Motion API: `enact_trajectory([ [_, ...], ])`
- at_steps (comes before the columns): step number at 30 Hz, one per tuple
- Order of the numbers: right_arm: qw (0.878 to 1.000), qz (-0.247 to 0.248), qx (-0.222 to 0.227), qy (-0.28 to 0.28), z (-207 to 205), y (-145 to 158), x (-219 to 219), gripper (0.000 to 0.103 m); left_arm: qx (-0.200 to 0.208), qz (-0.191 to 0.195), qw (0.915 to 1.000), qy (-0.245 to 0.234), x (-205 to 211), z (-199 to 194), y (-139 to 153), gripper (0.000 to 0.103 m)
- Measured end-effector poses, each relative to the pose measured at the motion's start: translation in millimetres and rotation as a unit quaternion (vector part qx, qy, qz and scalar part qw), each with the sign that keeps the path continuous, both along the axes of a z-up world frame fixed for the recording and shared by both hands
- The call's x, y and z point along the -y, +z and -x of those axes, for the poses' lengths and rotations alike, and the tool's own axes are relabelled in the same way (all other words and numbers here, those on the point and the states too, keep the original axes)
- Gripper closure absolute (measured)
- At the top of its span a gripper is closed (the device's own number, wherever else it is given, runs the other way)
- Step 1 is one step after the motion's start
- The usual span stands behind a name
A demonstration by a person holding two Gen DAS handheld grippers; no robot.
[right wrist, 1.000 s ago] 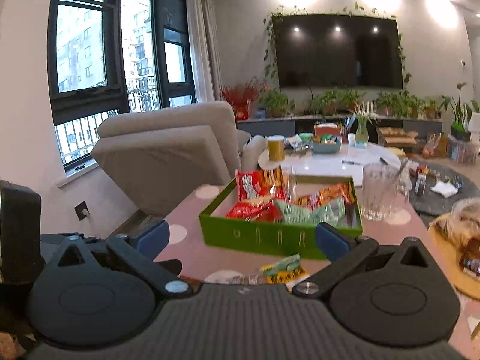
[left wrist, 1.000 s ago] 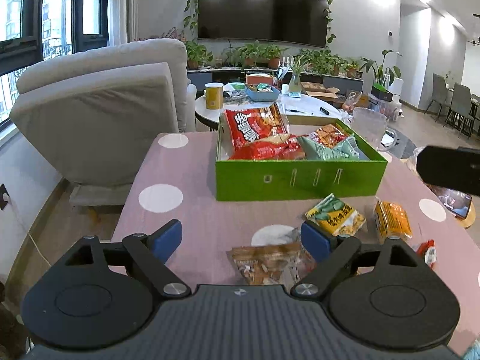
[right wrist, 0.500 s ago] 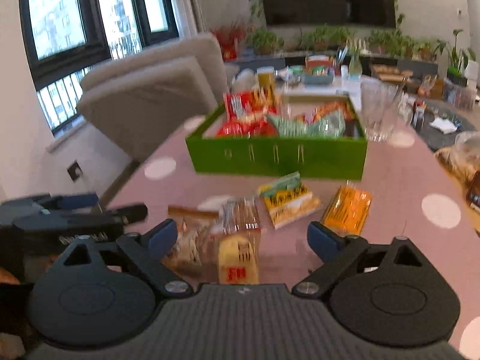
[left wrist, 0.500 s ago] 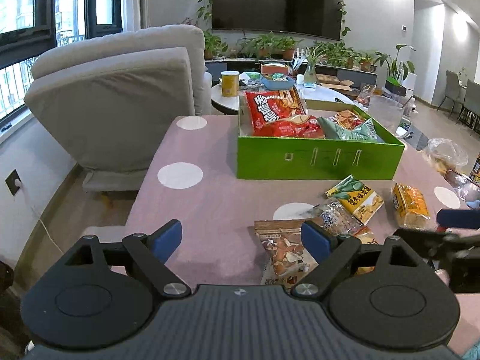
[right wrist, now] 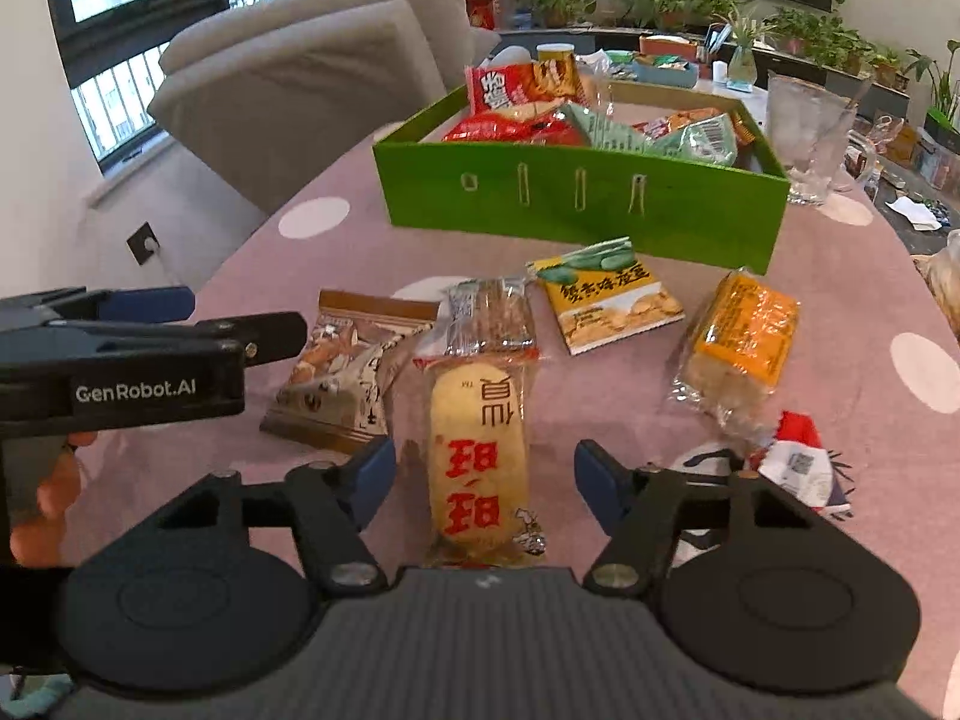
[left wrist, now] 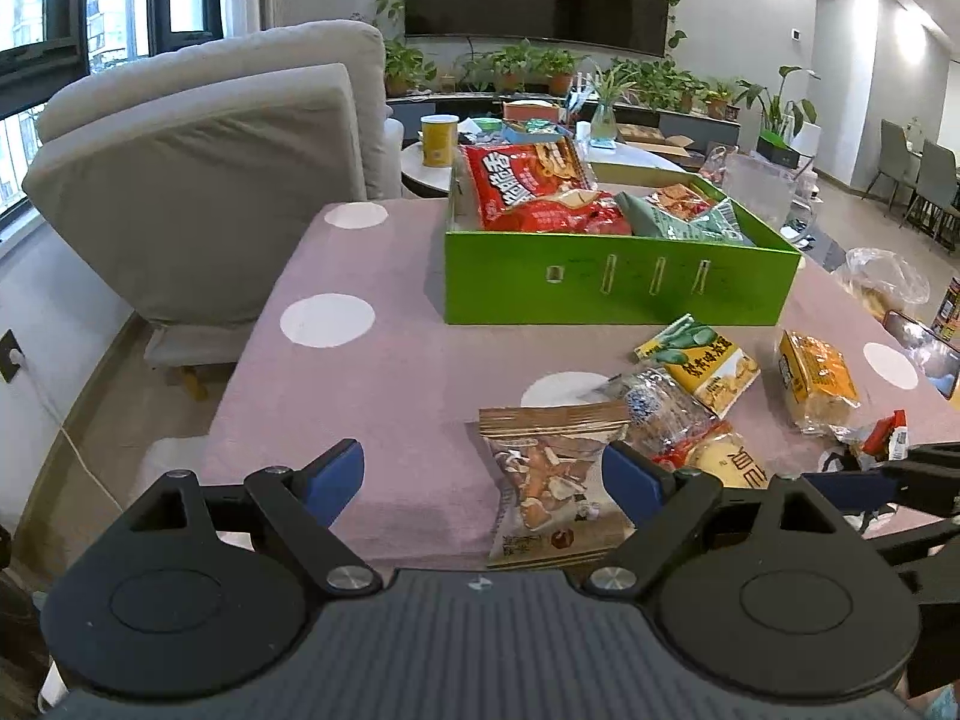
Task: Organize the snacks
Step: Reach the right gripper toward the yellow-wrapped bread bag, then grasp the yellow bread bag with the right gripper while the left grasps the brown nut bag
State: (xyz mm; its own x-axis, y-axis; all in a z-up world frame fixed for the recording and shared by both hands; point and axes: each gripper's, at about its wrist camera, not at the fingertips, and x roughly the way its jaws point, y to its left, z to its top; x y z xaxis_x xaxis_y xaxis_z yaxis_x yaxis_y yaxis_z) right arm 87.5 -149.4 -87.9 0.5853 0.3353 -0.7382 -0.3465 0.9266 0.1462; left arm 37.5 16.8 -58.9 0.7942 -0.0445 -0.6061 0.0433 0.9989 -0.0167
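Observation:
A green box (left wrist: 618,285) (right wrist: 576,198) holds several snack bags at the table's far side. Loose snacks lie in front of it: a brown nut pack (left wrist: 549,480) (right wrist: 348,366), a yellow rice-cracker pack (right wrist: 480,450) (left wrist: 723,462), a clear cracker pack (right wrist: 489,315), a green-yellow pack (left wrist: 702,363) (right wrist: 606,294), an orange pack (left wrist: 816,378) (right wrist: 741,336) and a red-white wrapper (right wrist: 792,462). My left gripper (left wrist: 483,474) is open over the near table edge, the nut pack by its right finger. My right gripper (right wrist: 485,477) is open, its fingers either side of the rice-cracker pack.
The table has a pink cloth with white dots (left wrist: 327,319). A grey armchair (left wrist: 198,180) stands to the left. A glass mug (right wrist: 810,135) stands right of the box. A plastic bag (left wrist: 885,279) and other items lie at the right edge.
Both grippers have lowered and drawn nearer the loose snacks. The right gripper tilted down and now straddles the rice-cracker pack. Both stay open.

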Motion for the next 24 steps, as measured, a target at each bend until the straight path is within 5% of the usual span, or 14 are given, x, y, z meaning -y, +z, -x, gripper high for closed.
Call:
enact_trajectory([
  [24,0.998,-0.039,0.031,-0.039,-12.0,18.1,34.2,0.042,-0.043,-0.015,0.9984,-0.033,34.6,-27.1,-21.1,0.017],
])
